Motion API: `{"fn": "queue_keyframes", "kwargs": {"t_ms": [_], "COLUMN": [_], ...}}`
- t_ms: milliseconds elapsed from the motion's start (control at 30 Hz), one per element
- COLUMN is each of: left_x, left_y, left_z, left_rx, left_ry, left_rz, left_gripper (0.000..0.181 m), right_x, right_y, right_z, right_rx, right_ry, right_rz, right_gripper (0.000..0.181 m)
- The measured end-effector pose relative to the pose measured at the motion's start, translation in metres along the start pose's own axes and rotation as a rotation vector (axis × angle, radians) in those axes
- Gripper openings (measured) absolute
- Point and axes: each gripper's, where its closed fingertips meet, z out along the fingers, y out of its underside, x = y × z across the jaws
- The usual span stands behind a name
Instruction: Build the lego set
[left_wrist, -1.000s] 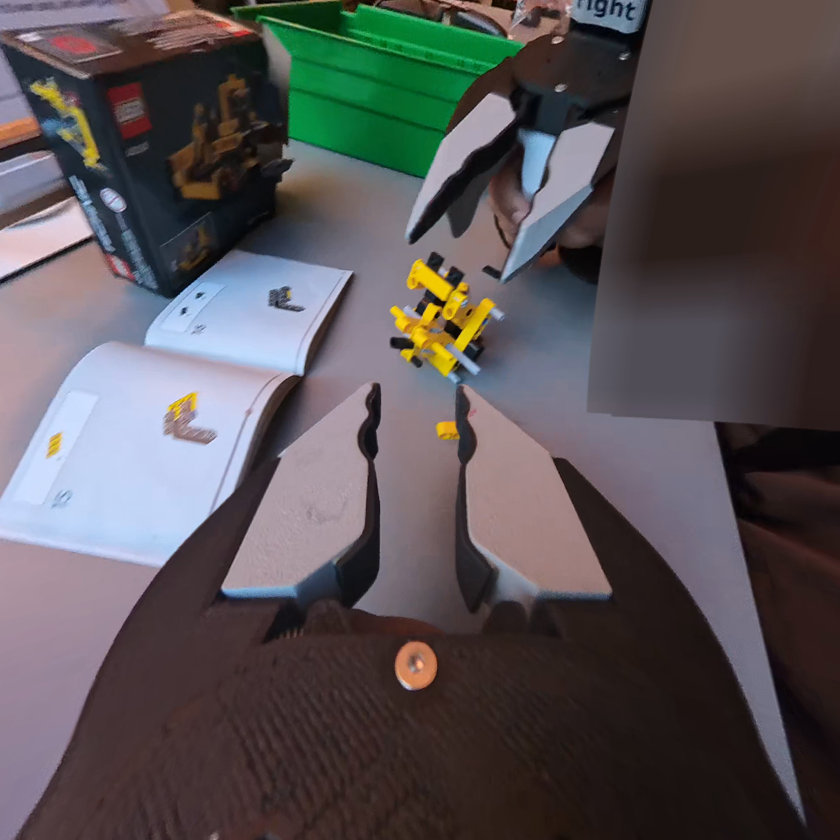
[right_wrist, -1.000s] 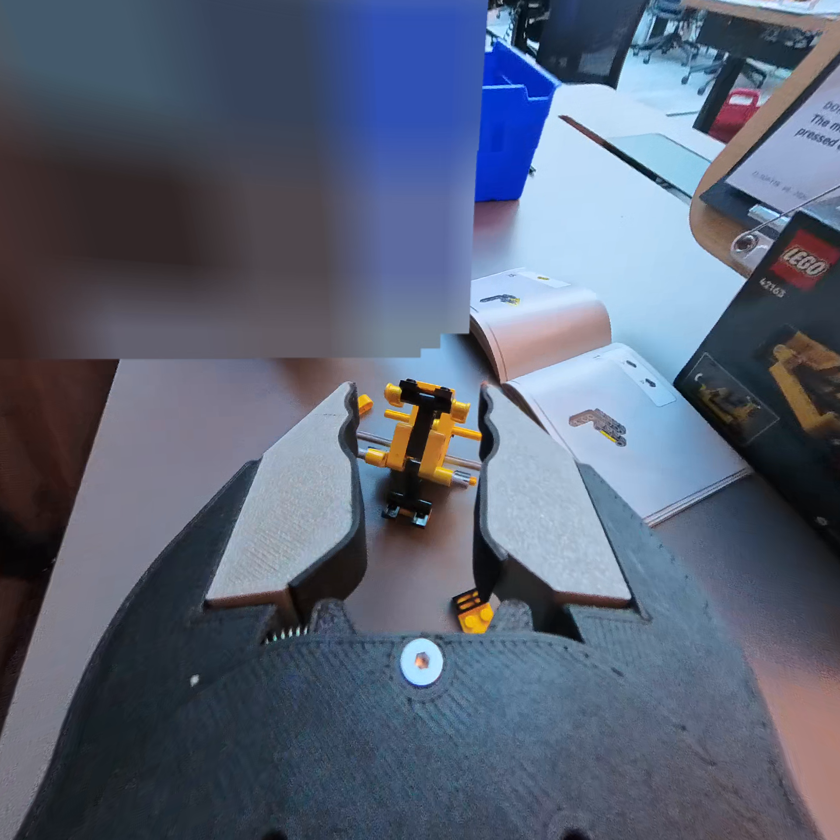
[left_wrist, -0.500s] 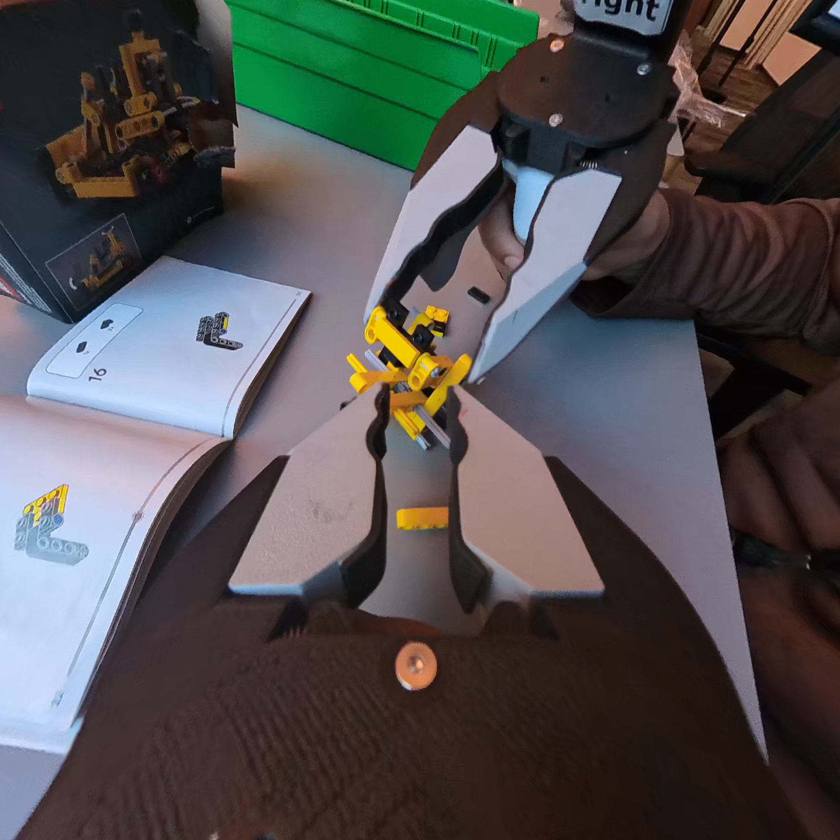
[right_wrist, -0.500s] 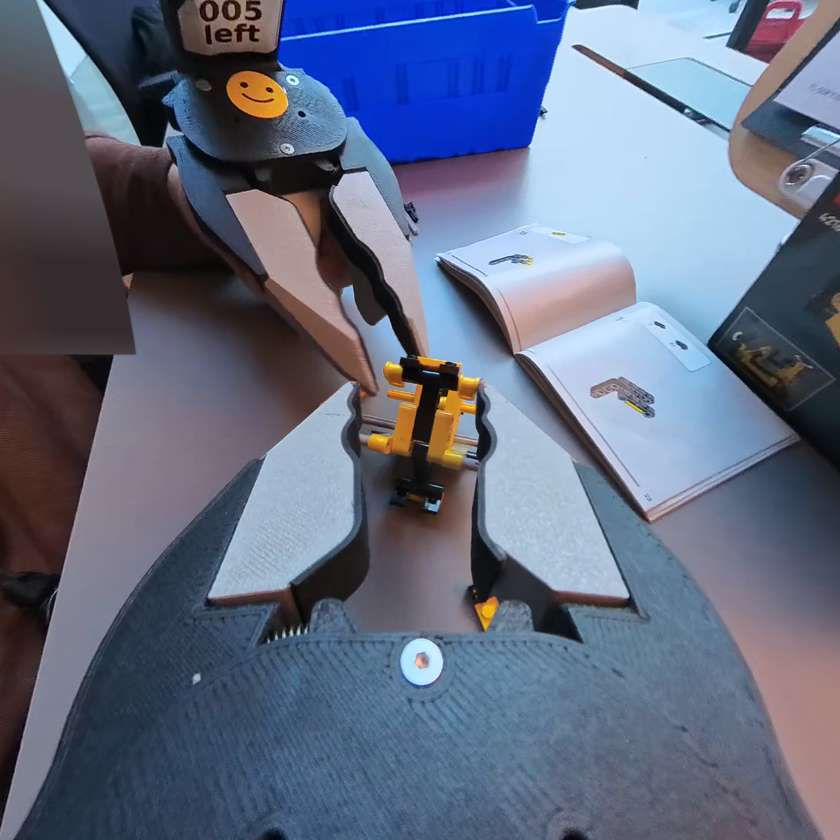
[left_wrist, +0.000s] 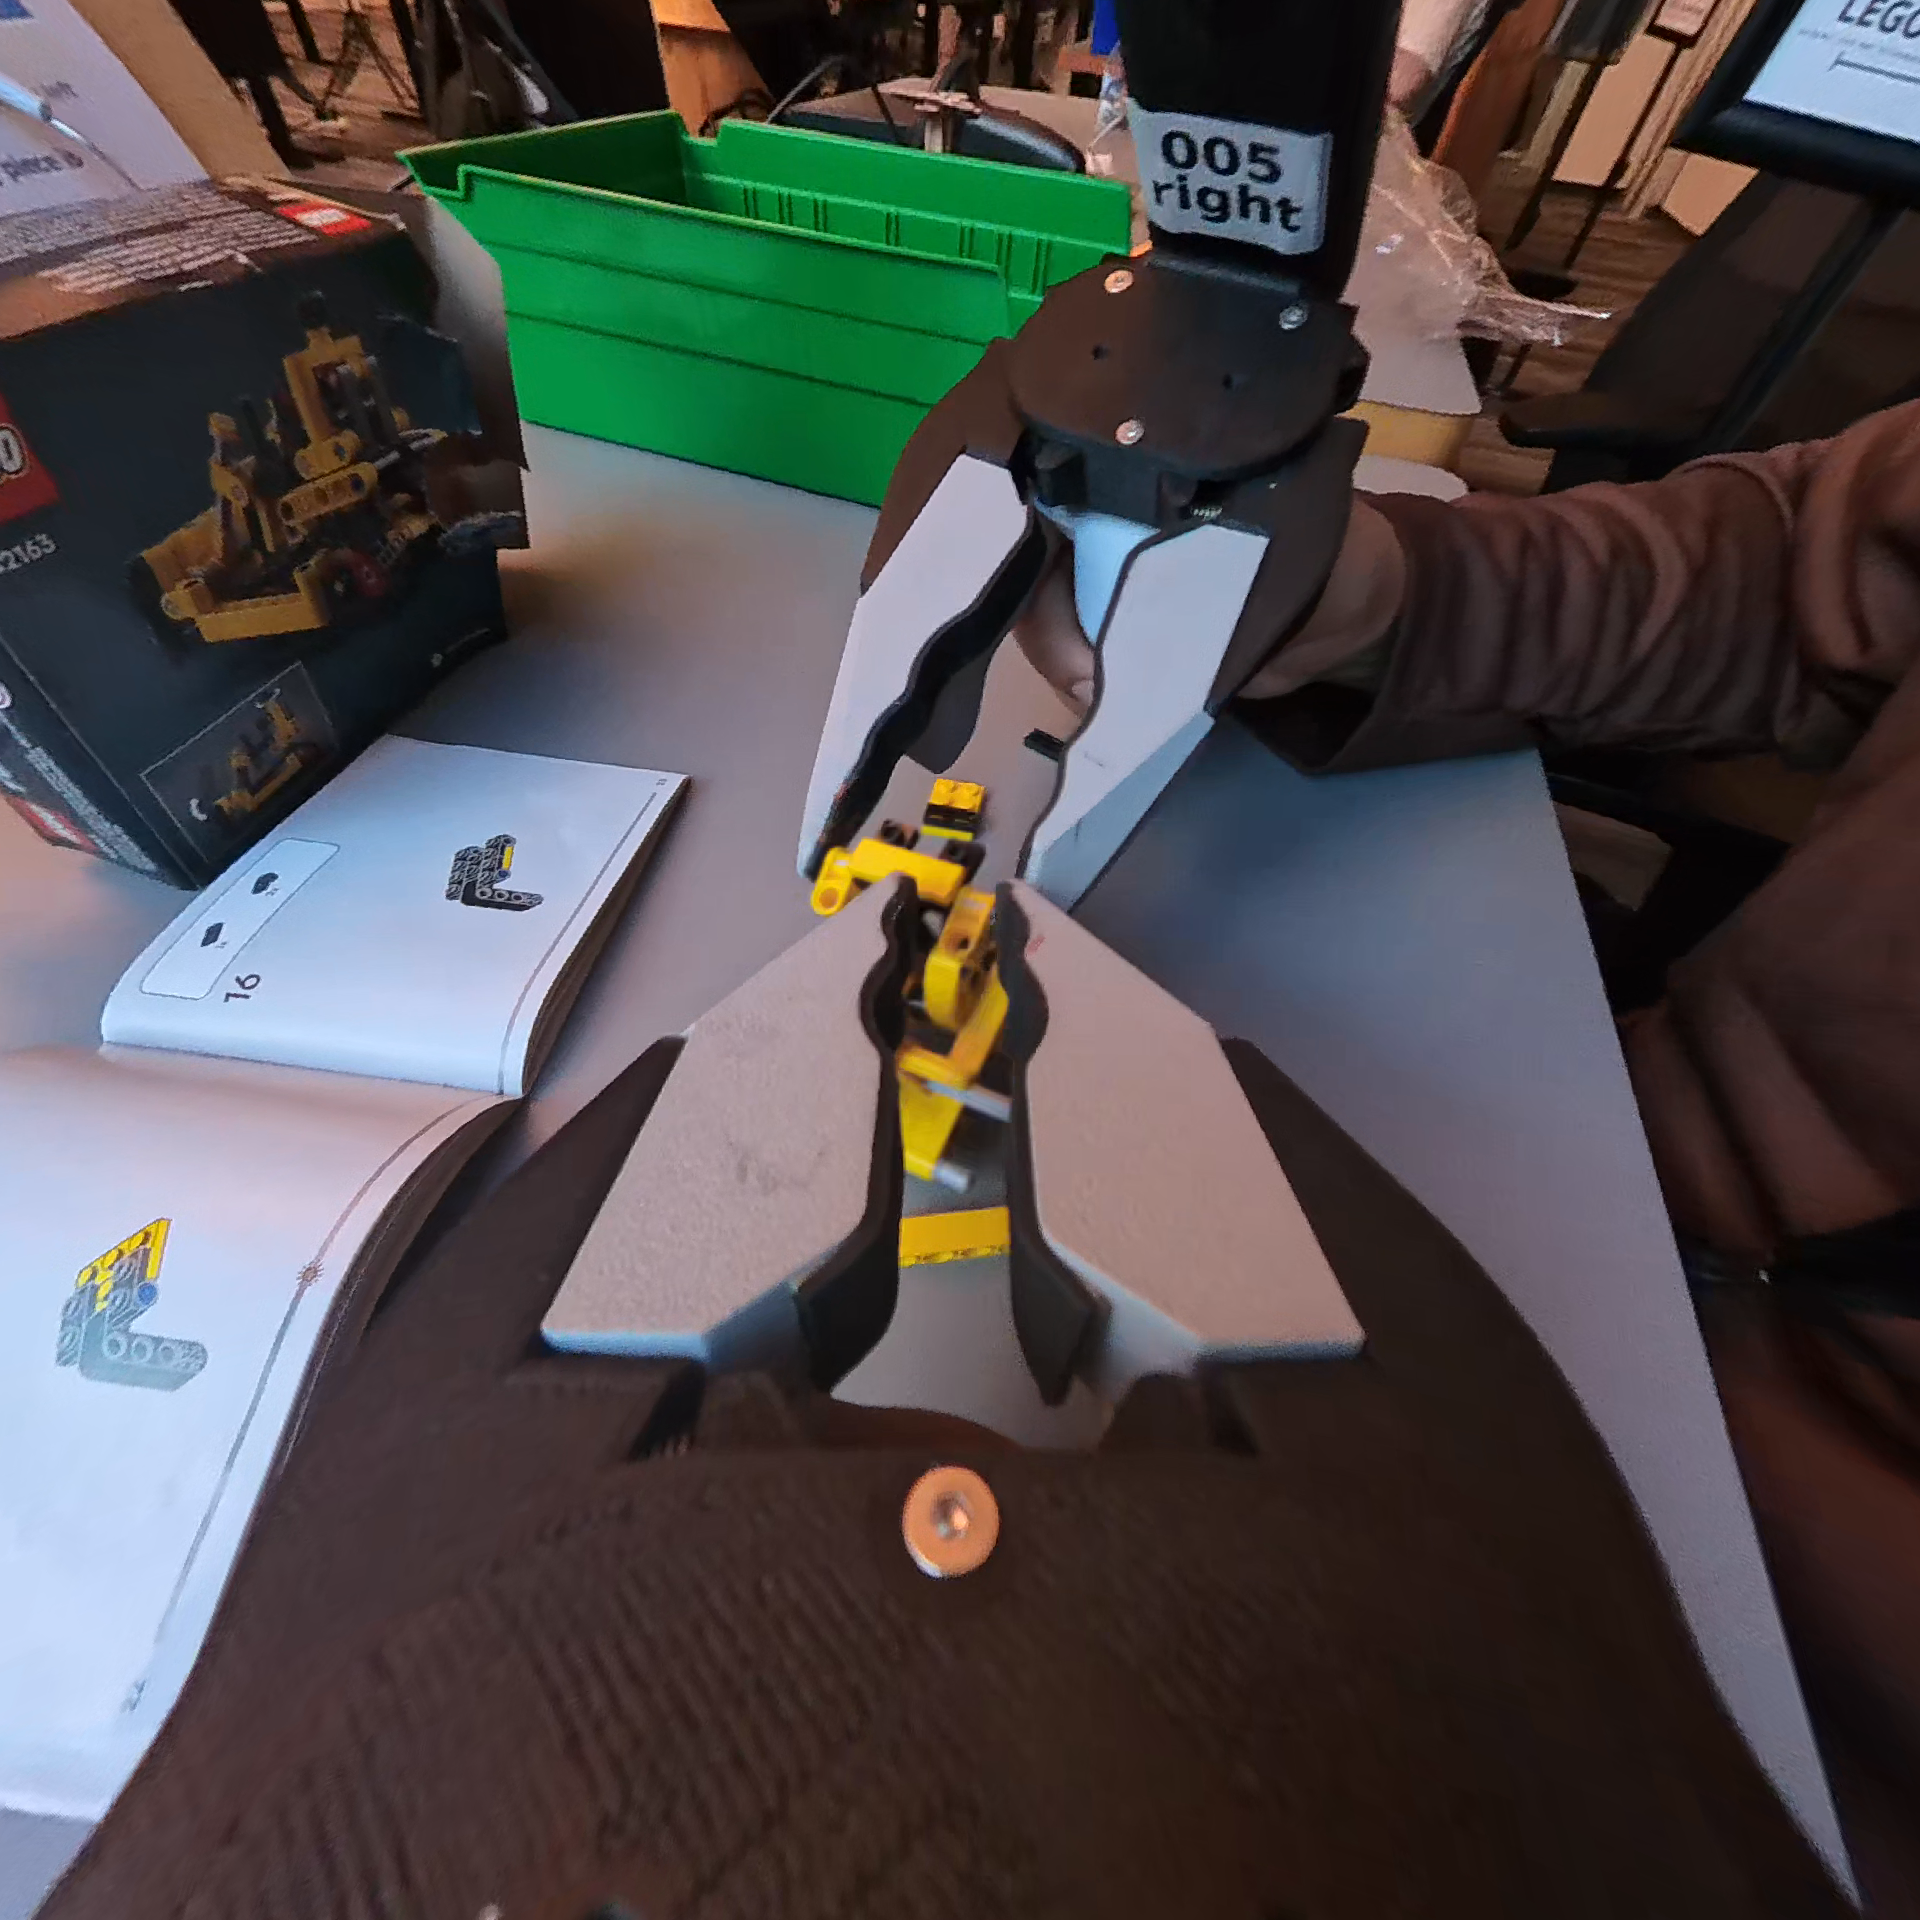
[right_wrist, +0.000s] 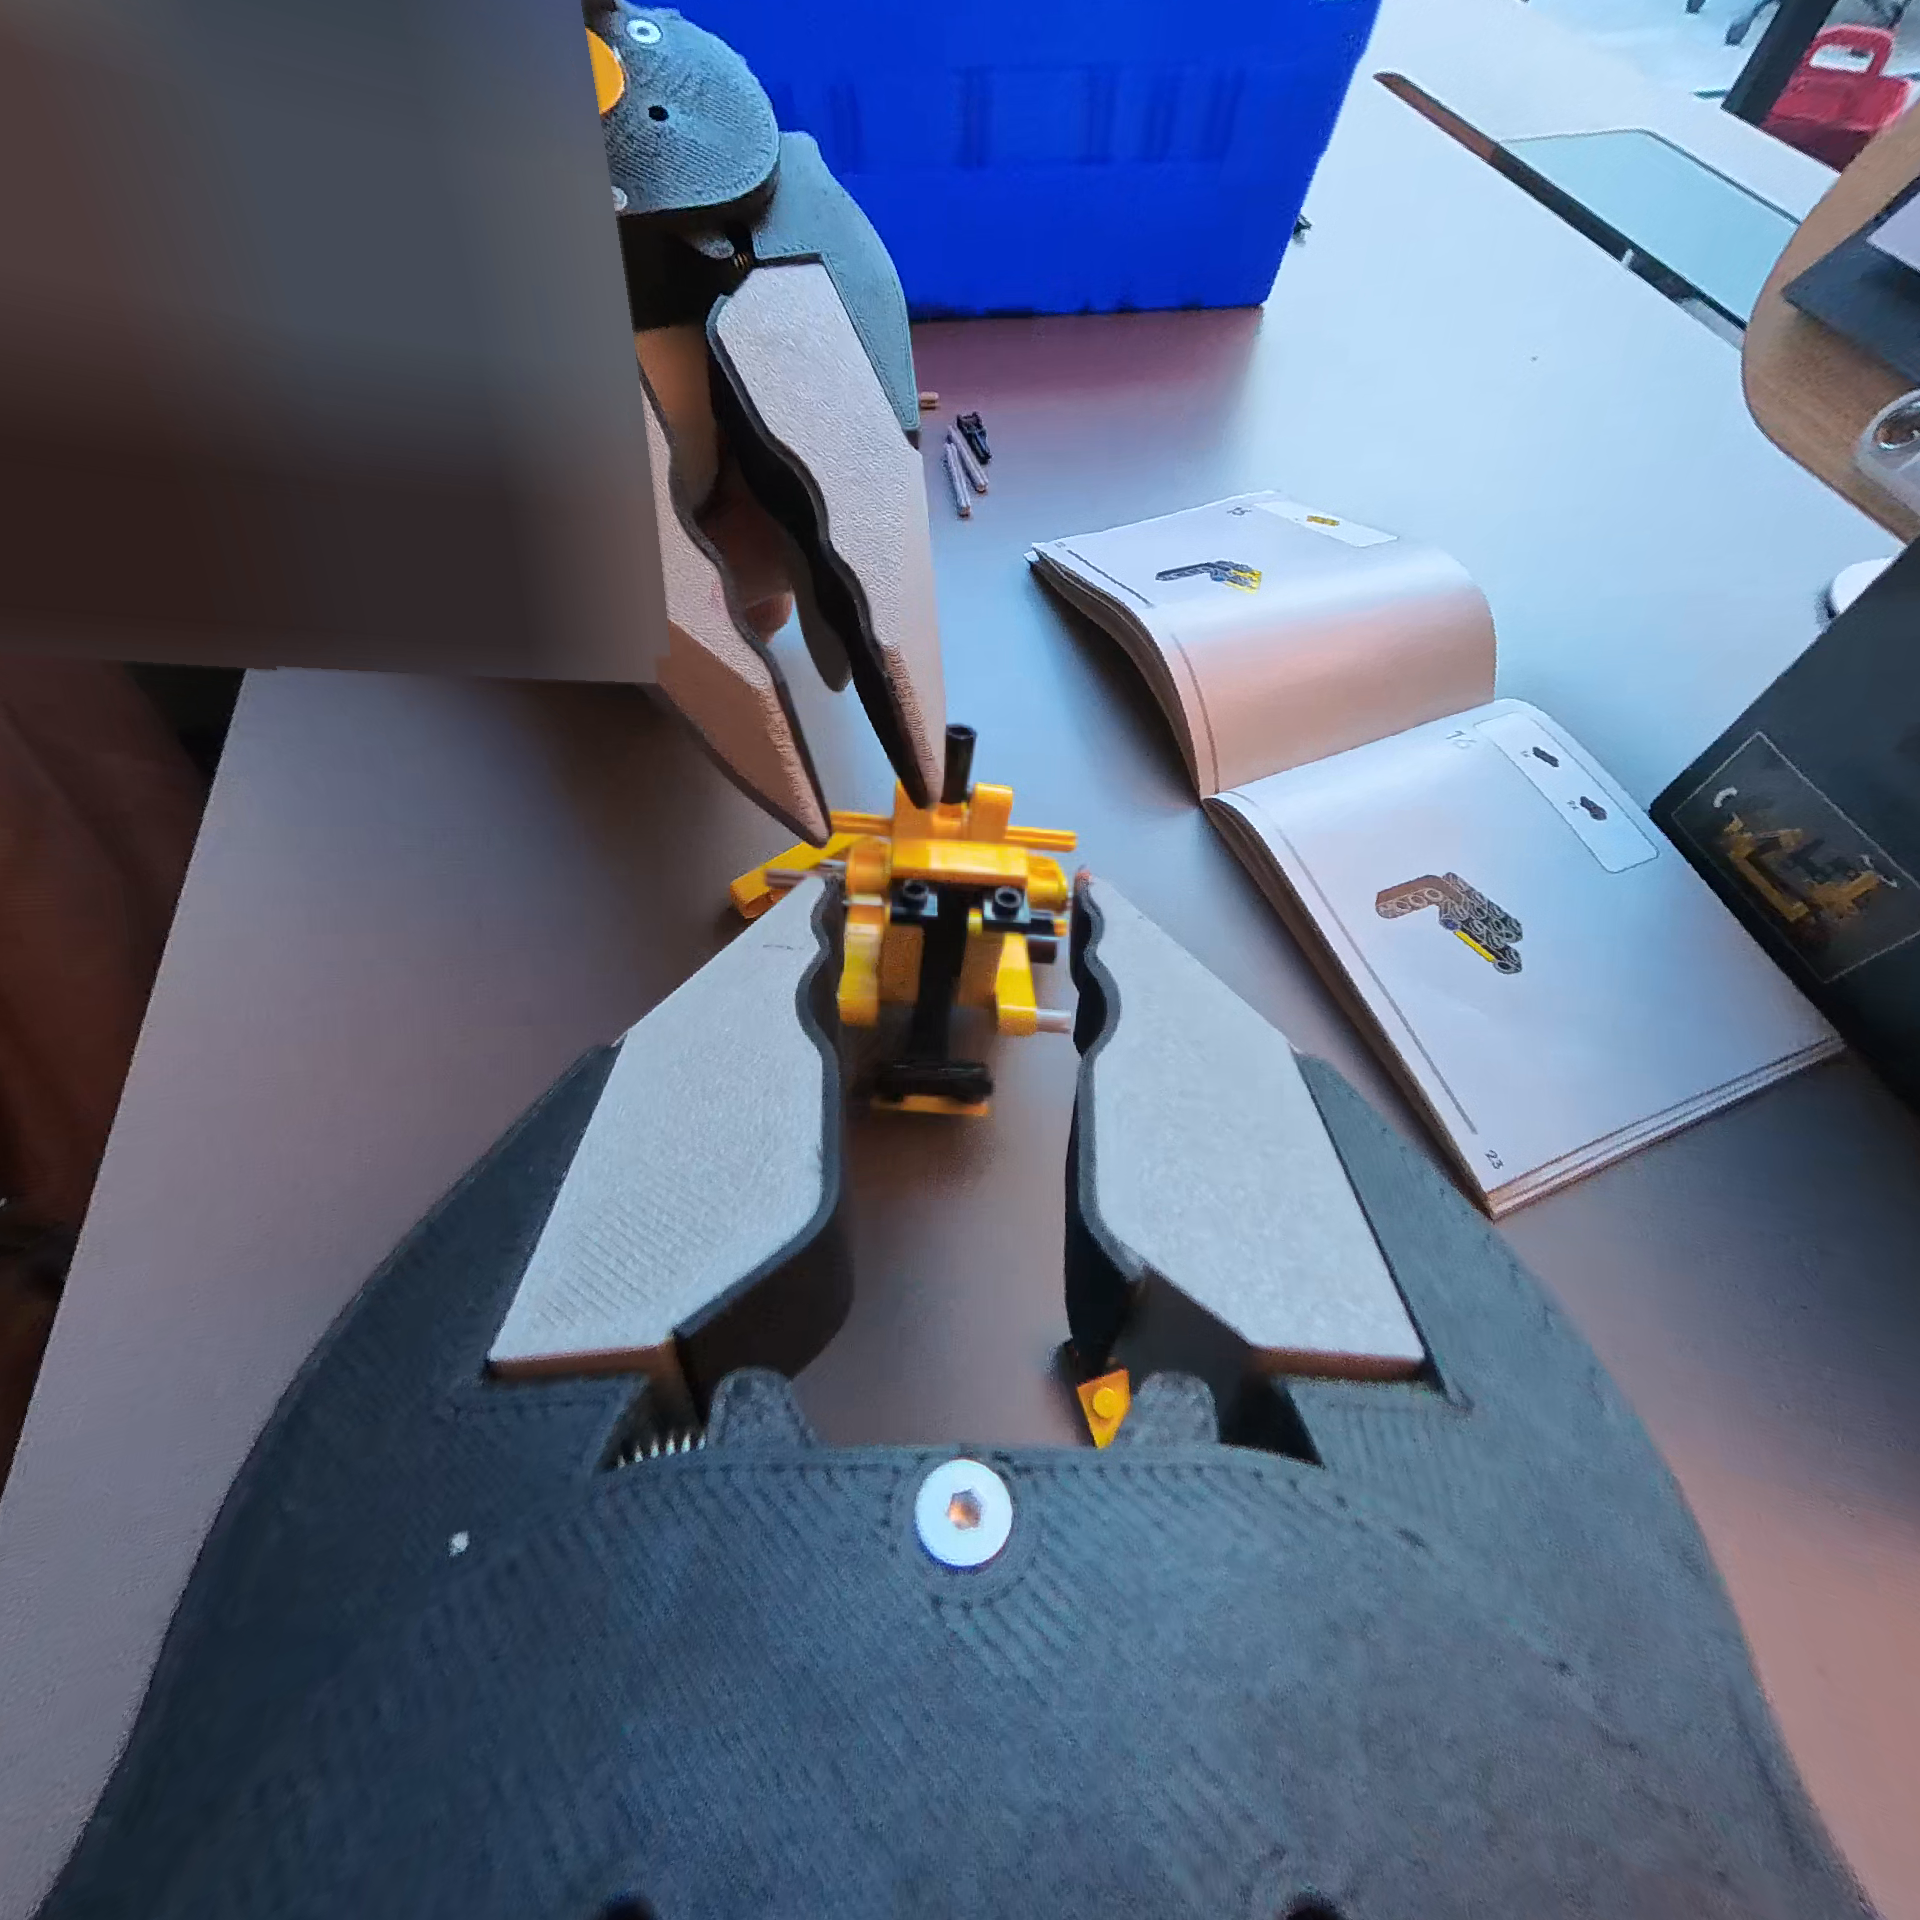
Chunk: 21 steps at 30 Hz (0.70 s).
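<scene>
The yellow-and-black lego assembly (left_wrist: 951, 1023) stands on the grey table (left_wrist: 1351, 1039) between both tools. The left gripper (left_wrist: 948, 914) is clamped on its far side; the right gripper (right_wrist: 951, 904) brackets it with jaws spread, not touching. Only the right wrist view shows a blue bin (right_wrist: 1039, 156), loose dark pins (right_wrist: 966, 462) and a small yellow piece (right_wrist: 1101, 1403); only the left shows a ribbed green bin (left_wrist: 758, 281), contents hidden. A matte open booklet (left_wrist: 405, 925) lies beside the glossy black box (left_wrist: 239, 520).

The left gripper (left_wrist: 948, 914) fingers close around the yellow lego model (left_wrist: 951, 1013); the right gripper (left_wrist: 920, 868) stands just beyond it, fingers apart.
</scene>
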Motion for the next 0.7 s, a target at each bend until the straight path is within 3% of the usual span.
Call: {"fn": "queue_keyframes", "kwargs": {"t_ms": [167, 367, 700], "left_x": [-0.002, -0.019, -0.018], "left_y": [0.000, 0.007, 0.012], "left_z": [-0.005, -0.014, -0.013], "left_rx": [-0.001, -0.028, -0.053], "left_ry": [-0.016, -0.062, -0.045], "left_rz": [0.033, 0.027, 0.020], "left_gripper": [0.019, 0.019, 0.019], "right_x": [-0.001, 0.001, 0.006], "right_y": [0.004, 0.007, 0.025], "right_z": [0.001, -0.004, -0.013], "right_rx": [-0.019, -0.024, -0.091], "right_ry": [0.000, -0.001, -0.021], "right_rz": [-0.019, -0.036, -0.012], "right_gripper": [0.038, 0.038, 0.041]}}
